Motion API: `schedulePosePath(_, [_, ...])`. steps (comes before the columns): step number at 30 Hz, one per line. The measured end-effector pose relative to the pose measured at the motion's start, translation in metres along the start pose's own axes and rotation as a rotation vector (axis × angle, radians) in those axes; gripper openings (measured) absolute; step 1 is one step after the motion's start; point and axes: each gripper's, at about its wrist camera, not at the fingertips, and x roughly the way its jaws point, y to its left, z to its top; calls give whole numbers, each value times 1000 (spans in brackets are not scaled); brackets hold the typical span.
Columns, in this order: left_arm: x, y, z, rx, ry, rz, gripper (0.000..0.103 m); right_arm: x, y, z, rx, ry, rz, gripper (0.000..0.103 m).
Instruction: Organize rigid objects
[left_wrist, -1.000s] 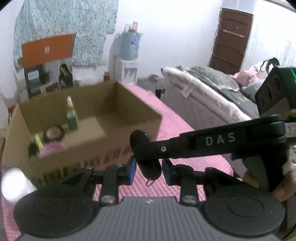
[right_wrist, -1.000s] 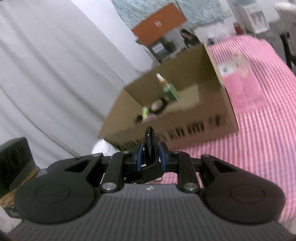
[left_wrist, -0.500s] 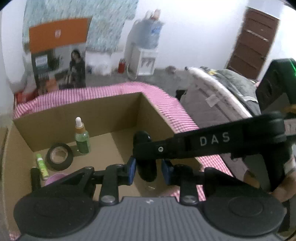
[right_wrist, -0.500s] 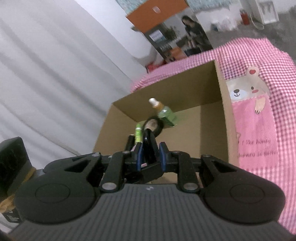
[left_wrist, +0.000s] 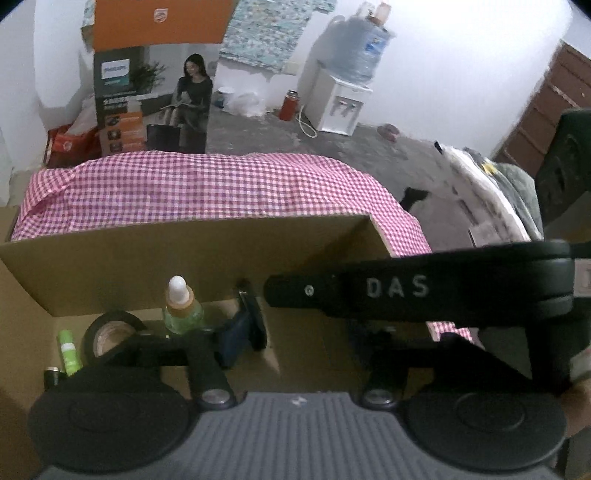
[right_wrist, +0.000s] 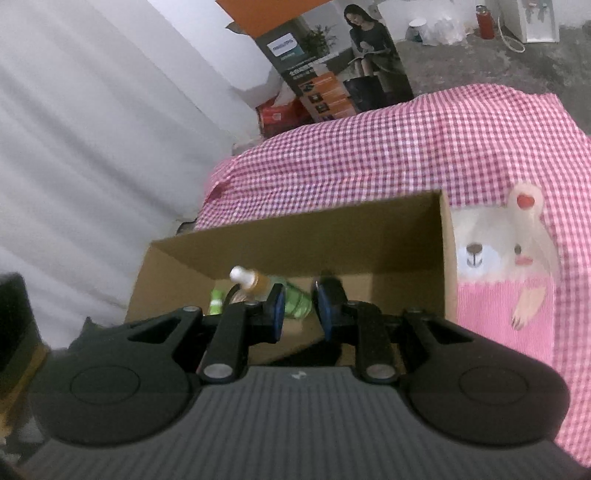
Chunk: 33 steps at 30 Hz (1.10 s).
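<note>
An open cardboard box (left_wrist: 184, 258) (right_wrist: 332, 240) lies below both grippers. It holds a green dropper bottle (left_wrist: 183, 310) (right_wrist: 291, 299), a black tape roll (left_wrist: 110, 332) and a green tube (left_wrist: 68, 350). My left gripper (left_wrist: 303, 339) hangs over the box with its jaws opening wide. A black oblong object (left_wrist: 255, 321) sits loose beside its left blue pad, with no pad pressing on it. My right gripper (right_wrist: 300, 312) is opening slightly, and its pads stand a little apart with nothing between them. One finger of the right gripper (left_wrist: 406, 288) crosses the left wrist view.
The box sits on a pink gingham cloth (left_wrist: 203, 188) with a bear print (right_wrist: 498, 266) to its right. Behind it are a tall printed carton (left_wrist: 147, 99), a water dispenser (left_wrist: 343, 107) and bare floor. A white curtain (right_wrist: 92, 147) hangs at the left, and bedding (left_wrist: 498, 192) lies at the right.
Both grippers moved from in front of the box to over its inside. The left jaws opened and let go of the black object. The right pads parted, and the black thing is gone from between them.
</note>
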Motion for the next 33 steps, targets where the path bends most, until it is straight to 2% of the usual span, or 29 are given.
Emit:
schedulePosePath(6, [-9,-4,-3,23,-17,2,67,1,2,6,-31,-28,-24,26])
schedulePosePath(12, [-38,-11,-13,53,-56,-9,72,-32,3,-8,-26,-95,-11,34])
schedulePosePath(13, [-44,-11,-15,61,-64,-12,73,-40,4,-12,-28,-110,-10,38])
schedulePosePath(14, [-51,-13,-19,69,-72,-14,73,-51,6,-17,-33,-130,-11,46])
schedulePosePath(16, [-64,-15,-25,82,-89,-21,76,-69,10,-28,-40,-161,-14,52])
schedulePosePath(18, [-81,-17,-35,96,-111,-31,79,-88,14,-45,-53,-187,-17,54])
schedulePosePath(20, [-97,-17,-45,108,-129,-37,81,-106,17,-63,-61,-214,-18,65])
schedulePosePath(23, [-120,-19,-64,130,-149,-41,83,-134,26,-95,-78,-262,-13,74])
schedulePosePath(29, [-164,-19,-115,194,-197,-49,87,-164,42,-166,-79,-326,63,74])
schedulePosePath(33, [-180,-18,-149,228,-206,-42,87,-164,51,-209,-86,-335,78,75])
